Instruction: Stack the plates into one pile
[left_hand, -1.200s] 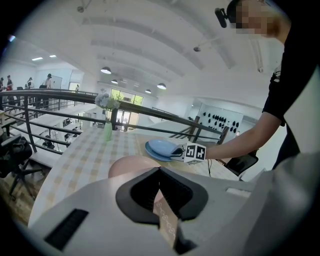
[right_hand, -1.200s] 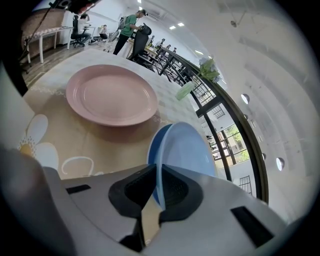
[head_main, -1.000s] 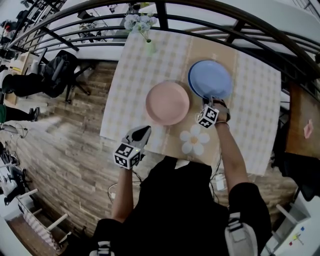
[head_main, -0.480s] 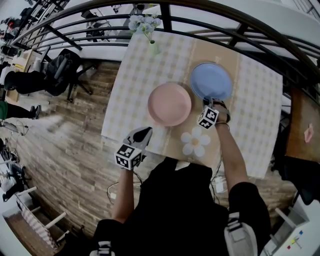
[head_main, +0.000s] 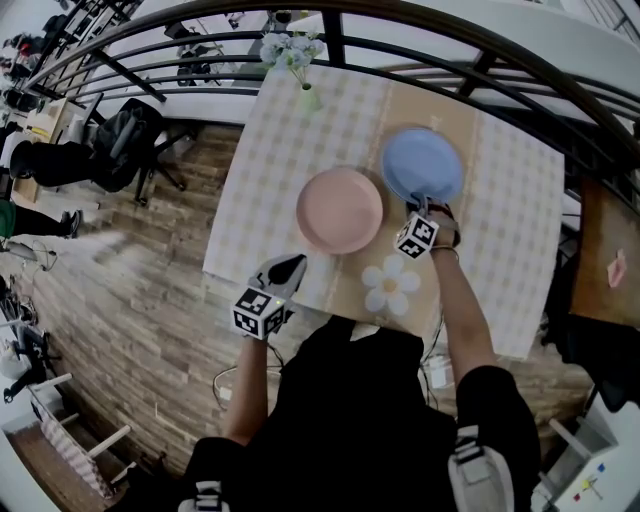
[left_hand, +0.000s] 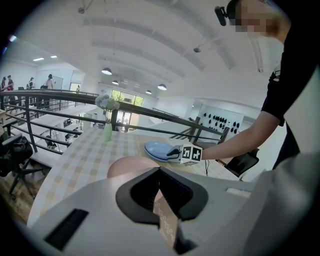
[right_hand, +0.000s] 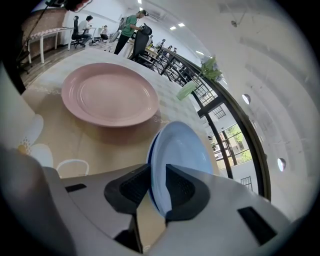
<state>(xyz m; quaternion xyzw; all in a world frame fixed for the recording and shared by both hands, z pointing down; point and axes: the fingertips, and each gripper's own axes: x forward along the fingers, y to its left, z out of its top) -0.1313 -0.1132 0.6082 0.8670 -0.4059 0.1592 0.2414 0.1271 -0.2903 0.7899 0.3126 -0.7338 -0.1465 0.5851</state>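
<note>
Toward the far right of the table lies a blue plate (head_main: 422, 165), with a pink plate (head_main: 340, 210) left of it and nearer me. My right gripper (head_main: 424, 204) is at the blue plate's near rim. In the right gripper view that rim (right_hand: 180, 150) stands between the jaws of the right gripper (right_hand: 157, 187), which have just been opening and leave a gap on the left side, so it is open. The pink plate (right_hand: 107, 95) lies beyond. My left gripper (head_main: 296, 259) hovers at the table's near edge, shut and empty (left_hand: 160, 172), short of the pink plate (left_hand: 131, 167).
A green vase of flowers (head_main: 305, 95) stands at the table's far edge. A flower-shaped mat (head_main: 390, 283) lies near me between the grippers. A black railing (head_main: 420, 45) runs behind the checked table (head_main: 510, 230). Wooden floor drops away at the left.
</note>
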